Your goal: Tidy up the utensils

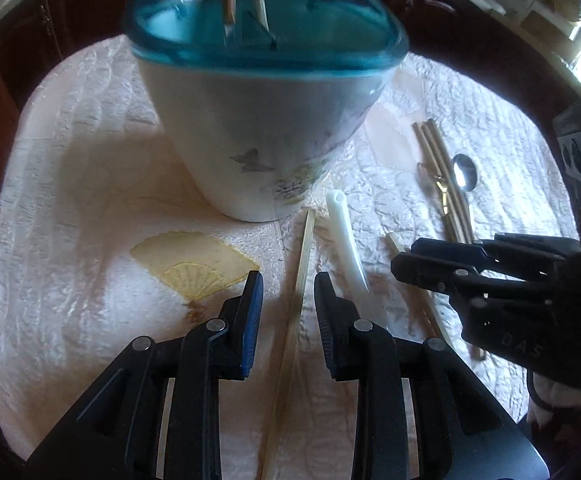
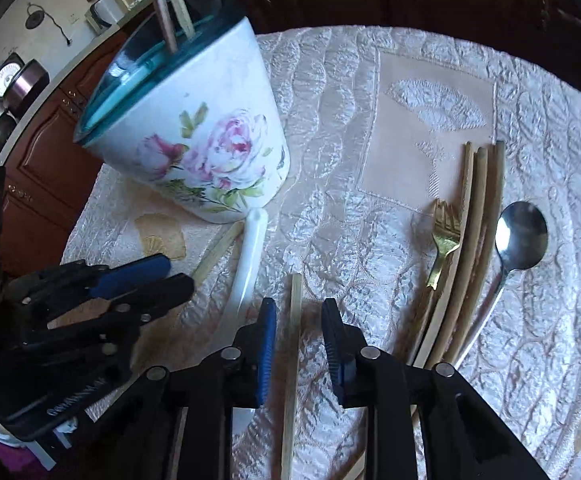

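Note:
A white floral pot with a teal rim (image 1: 258,132) (image 2: 194,148) stands on the table and holds a few sticks upright. My left gripper (image 1: 288,296) is open, its jaws on either side of a bamboo chopstick (image 1: 304,256) lying on the cloth. A white plastic utensil (image 1: 346,240) (image 2: 250,252) lies just right of it. My right gripper (image 2: 298,324) is open, its jaws on either side of another chopstick (image 2: 295,320). Each gripper also shows in the other's view, the right one (image 1: 406,258) and the left one (image 2: 178,276).
Three chopsticks (image 2: 474,240) (image 1: 446,176), a gold fork (image 2: 444,240) and a steel spoon (image 2: 518,240) (image 1: 465,172) lie at the right on the pale embroidered tablecloth (image 2: 370,100). Dark wood cabinets (image 2: 46,168) stand beyond the table.

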